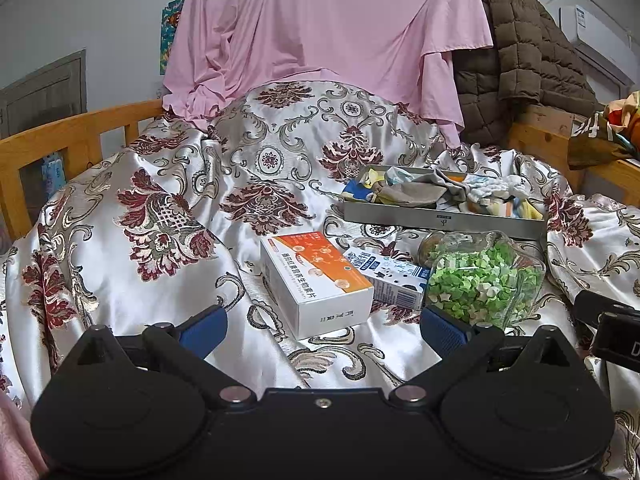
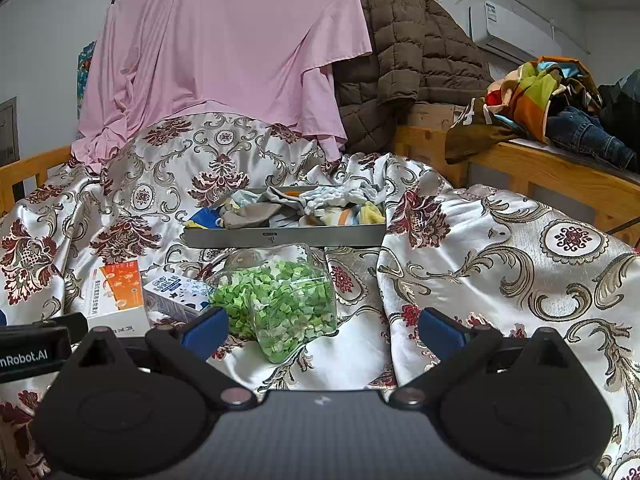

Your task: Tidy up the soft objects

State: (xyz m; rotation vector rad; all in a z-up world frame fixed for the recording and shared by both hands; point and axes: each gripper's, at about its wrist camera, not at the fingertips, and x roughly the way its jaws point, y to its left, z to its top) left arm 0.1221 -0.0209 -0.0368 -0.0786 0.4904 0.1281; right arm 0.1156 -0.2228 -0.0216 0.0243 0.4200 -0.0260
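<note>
Both tongs stand spread and empty: my left gripper (image 1: 322,326) hovers low over the bedspread with its jaws wide, and my right gripper (image 2: 322,326) does the same, nothing pinched in either.

I take the grey tray (image 1: 440,218) as my landmark. Heaped inside it are the soft things (image 1: 436,192), small socks and bits of cloth in grey, white, yellow and blue; from here I see no stray sock lying outside it, so I judge the gathering mostly done. What may be left is tidying the heap, though I cannot tell how neatly it sits.

Just in front of the tray lie three hard items that I would leave alone: a clear jar of green paper stars (image 2: 276,300) on its side, a small blue-and-white carton (image 1: 386,278) beside it, and an orange-and-white box (image 1: 316,284) left of that.

Everything rests on a rumpled satin bedspread (image 1: 140,216) with a red floral pattern, slippery-looking and uneven. Behind the tray hangs a pink sheet (image 1: 320,24), right of that a brown quilted coat (image 2: 408,52), with a wooden rail (image 1: 52,136) far left and piled clothes (image 2: 560,100) far right.
</note>
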